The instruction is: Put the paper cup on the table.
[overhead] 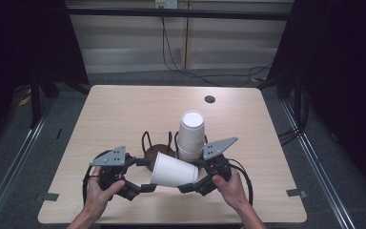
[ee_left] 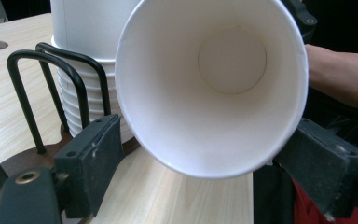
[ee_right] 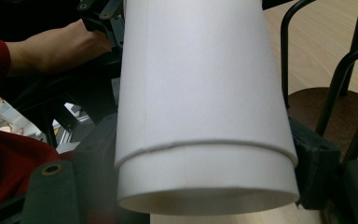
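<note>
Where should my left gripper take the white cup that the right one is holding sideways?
Probably by the rim of the cup, coming straight at its open mouth, one jaw inside the wall and one outside. The mouth faces the left gripper and looks too wide to span, and the right gripper already clamps the narrow base end.

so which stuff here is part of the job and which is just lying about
In the job:
- paper cup, on its side between both tongs
- cup stack
- wire rack
- left tongs
- right tongs

Lying about:
- dark disc on the table
- floor cables
</note>
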{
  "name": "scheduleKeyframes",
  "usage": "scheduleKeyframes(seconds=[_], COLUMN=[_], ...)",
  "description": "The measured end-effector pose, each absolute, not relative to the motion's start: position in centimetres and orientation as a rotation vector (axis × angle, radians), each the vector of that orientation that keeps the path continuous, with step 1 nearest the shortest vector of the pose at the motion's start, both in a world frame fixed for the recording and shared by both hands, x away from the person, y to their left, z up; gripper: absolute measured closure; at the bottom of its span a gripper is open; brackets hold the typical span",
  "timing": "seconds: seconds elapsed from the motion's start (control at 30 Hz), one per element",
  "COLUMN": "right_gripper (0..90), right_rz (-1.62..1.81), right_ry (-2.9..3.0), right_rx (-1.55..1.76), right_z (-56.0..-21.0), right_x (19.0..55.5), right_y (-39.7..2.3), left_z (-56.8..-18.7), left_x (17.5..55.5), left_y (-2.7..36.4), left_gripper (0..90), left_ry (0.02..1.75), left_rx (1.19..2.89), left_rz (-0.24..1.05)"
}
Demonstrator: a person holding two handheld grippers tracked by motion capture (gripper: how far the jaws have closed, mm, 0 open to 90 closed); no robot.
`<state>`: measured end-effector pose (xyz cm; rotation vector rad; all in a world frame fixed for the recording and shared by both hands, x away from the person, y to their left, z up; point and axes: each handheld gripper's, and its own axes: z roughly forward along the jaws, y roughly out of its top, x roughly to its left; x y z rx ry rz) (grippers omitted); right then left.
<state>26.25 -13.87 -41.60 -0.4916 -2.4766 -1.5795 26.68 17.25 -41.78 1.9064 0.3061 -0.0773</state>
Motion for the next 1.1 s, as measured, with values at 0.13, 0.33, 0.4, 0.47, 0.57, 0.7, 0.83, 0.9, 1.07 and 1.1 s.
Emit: scheduleKeyframes(seconds=[0.13, 0.33, 0.4, 0.47, 0.57, 0.7, 0.83, 0.9, 1.07, 1.1], right_gripper=[25.0, 25.0, 25.0, 25.0, 25.0, 25.0, 25.1, 25.1, 24.9, 24.9], right_rz=[-1.569, -1.553, -1.545, -1.535, -1.525, -1.515, -1.518, -1.517, -1.512, -1.509], right_ry=[-2.477, -2.479, -2.479, -2.483, -2.485, -2.488, -2.502, -2.497, -2.502, -2.506], right_rx=[-0.473, -0.454, -0.447, -0.442, -0.434, -0.423, -0.428, -0.429, -0.425, -0.422], right_z=[-41.6, -41.7, -41.8, -41.8, -41.9, -42.0, -42.0, -42.0, -42.0, -42.0], right_x=[26.2, 26.1, 26.1, 26.1, 26.1, 26.1, 26.0, 26.1, 26.1, 26.0], right_y=[-13.7, -13.3, -13.1, -13.0, -12.8, -12.6, -12.5, -12.5, -12.5, -12.5], left_z=[-41.9, -41.9, -41.8, -41.7, -41.6, -41.6, -41.6, -41.6, -41.7, -41.7], left_x=[26.7, 26.6, 26.6, 26.6, 26.5, 26.5, 26.2, 26.3, 26.3, 26.3], left_y=[16.9, 16.3, 16.2, 16.0, 15.8, 15.5, 15.2, 15.2, 15.0, 15.0], left_gripper=[0.0, 0.0, 0.0, 0.0, 0.0, 0.0, 3.8, 4.0, 3.6, 3.6], left_ry=[0.333, 0.313, 0.307, 0.304, 0.300, 0.298, 0.263, 0.261, 0.262, 0.263], left_rx=[1.906, 1.919, 1.906, 1.906, 1.901, 1.892, 1.897, 1.893, 1.882, 1.884], left_rz=[-0.048, -0.059, -0.071, -0.071, -0.071, -0.086, -0.042, -0.038, -0.053, -0.050])
